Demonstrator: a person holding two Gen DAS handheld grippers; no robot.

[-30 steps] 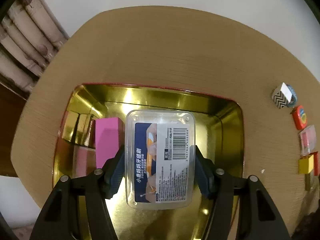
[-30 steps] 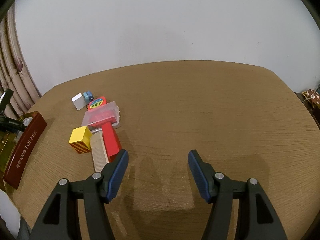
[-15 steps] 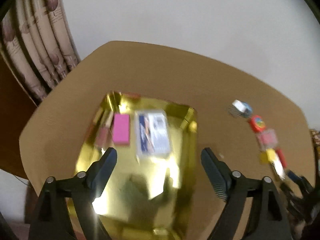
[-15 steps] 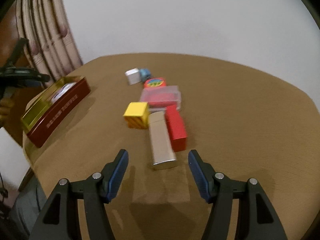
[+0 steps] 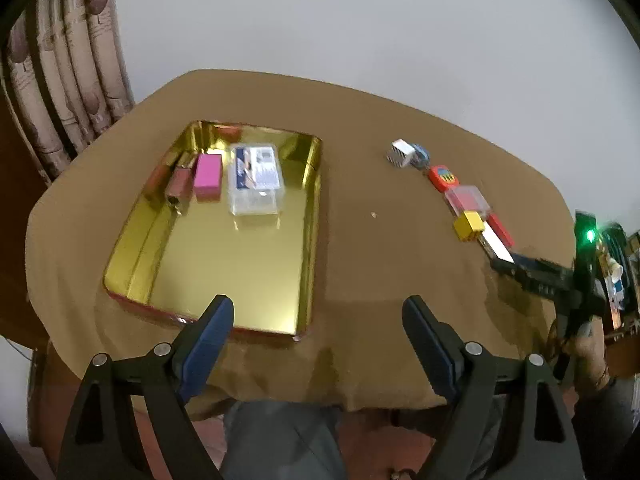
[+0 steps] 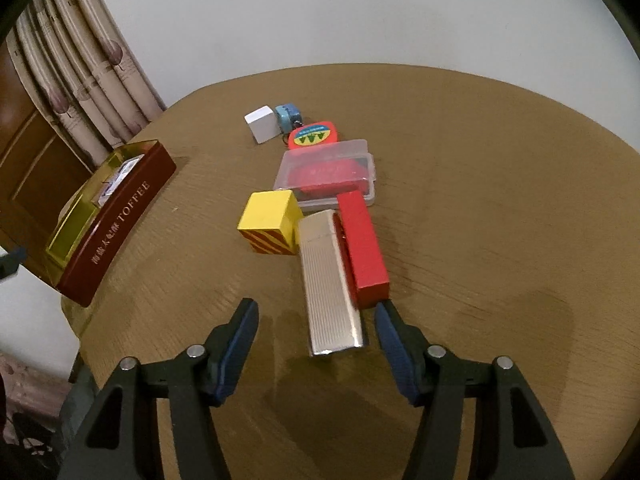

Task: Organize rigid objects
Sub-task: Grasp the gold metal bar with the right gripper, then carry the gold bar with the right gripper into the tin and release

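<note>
A gold tin tray with red sides holds a clear toothpick box, a pink block and a small brown tube. My left gripper is open and empty, pulled back over the table's near edge. My right gripper is open, its tips either side of the near end of a silver ribbed box. Beside that box lie a red block, a yellow striped cube and a clear case with red contents.
A red tape measure, a small blue item and a white cube lie farther back on the brown round table. Curtains hang at the left. The right gripper also shows in the left wrist view.
My left gripper let go of the toothpick box in the tray, opened and drew back. My right gripper moved forward and left up to the silver box.
</note>
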